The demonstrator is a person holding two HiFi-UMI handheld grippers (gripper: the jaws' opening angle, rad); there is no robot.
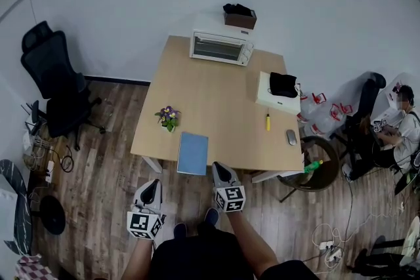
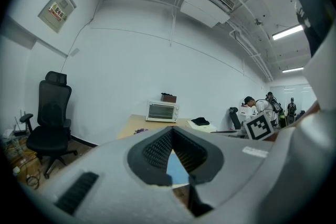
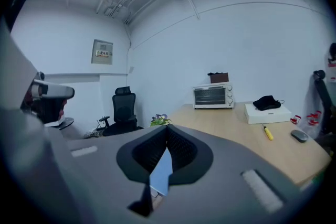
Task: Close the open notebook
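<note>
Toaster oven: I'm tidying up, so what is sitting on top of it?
A small brown box sits on the toaster oven, toward its right end. Something black fills the box's top, hiding whatever lies inside.

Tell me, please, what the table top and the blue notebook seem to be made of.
Table top: probably wood or wood-look laminate, matte; even light tan, no glare.
Notebook: likely card or plastic cover, smooth; flat uniform blue, too small to tell more.
</note>
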